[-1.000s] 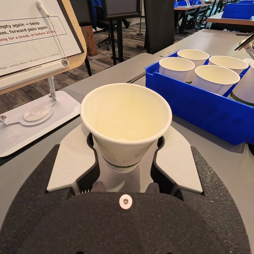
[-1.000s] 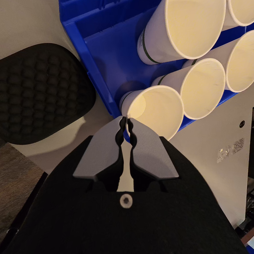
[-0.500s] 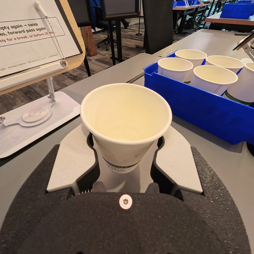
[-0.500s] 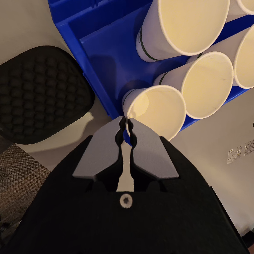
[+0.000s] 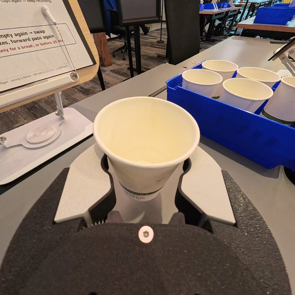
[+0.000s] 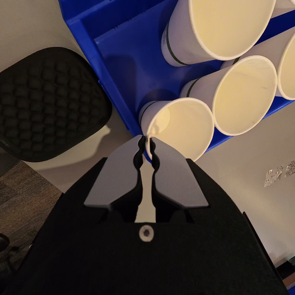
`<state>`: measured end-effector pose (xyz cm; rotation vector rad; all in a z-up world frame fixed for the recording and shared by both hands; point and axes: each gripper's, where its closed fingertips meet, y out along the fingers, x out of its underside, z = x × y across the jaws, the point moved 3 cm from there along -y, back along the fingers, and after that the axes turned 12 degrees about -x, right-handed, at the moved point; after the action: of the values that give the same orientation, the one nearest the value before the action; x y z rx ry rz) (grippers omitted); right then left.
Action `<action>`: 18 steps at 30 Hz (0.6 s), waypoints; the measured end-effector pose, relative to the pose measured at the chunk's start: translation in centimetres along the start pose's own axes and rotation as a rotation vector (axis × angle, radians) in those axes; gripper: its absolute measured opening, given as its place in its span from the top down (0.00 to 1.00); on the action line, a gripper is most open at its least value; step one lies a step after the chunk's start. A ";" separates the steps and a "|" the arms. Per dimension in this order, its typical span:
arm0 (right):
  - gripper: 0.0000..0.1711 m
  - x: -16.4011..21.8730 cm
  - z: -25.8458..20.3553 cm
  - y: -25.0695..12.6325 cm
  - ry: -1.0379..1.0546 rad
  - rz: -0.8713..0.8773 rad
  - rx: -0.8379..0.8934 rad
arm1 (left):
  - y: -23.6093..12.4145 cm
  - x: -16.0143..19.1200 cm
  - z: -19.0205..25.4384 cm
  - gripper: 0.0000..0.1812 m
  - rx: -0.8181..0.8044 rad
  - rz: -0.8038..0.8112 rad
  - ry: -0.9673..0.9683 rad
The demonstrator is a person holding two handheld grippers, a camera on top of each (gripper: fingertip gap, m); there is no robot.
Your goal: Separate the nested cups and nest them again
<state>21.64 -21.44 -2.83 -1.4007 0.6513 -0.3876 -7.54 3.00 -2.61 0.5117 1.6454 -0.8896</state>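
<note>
Paper cup [image 5: 146,143] clamped in left fingers [image 5: 89,183]; right fingers [image 6: 167,167] pinch bin cup's rim [image 6: 149,143]

**Two hand-held grippers, black bodies and grey fingers**

Left hand-held gripper [image 5: 146,161]: a broad, rounded black body with a grainy, speckled finish, one silver screw set dead centre near its front edge. Two flat pale grey fingers [image 5: 86,188] with dark, scalloped inner pads. Right hand-held gripper [image 6: 146,140]: same build, smooth black body, same centre screw, grey fingers [image 6: 118,174] with wavy black inner edges.
</note>
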 end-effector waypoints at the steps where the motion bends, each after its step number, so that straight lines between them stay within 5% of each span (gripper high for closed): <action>1: 0.93 0.0 0.2 -0.1 0.003 0.003 0.011 | 0.0 0.0 0.0 0.49 0.001 0.001 0.000; 9: 0.88 -3.2 0.7 -4.7 -0.043 0.112 0.074 | 0.1 0.0 0.2 0.49 0.006 -0.001 0.001; 18: 0.89 -16.6 0.2 -9.6 -0.303 0.210 0.080 | 0.0 0.0 0.6 0.49 0.017 0.001 0.012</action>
<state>10.25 -12.57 9.76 -1.2680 0.5209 -0.0316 -7.15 2.50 -2.66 0.5301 1.6494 -0.9024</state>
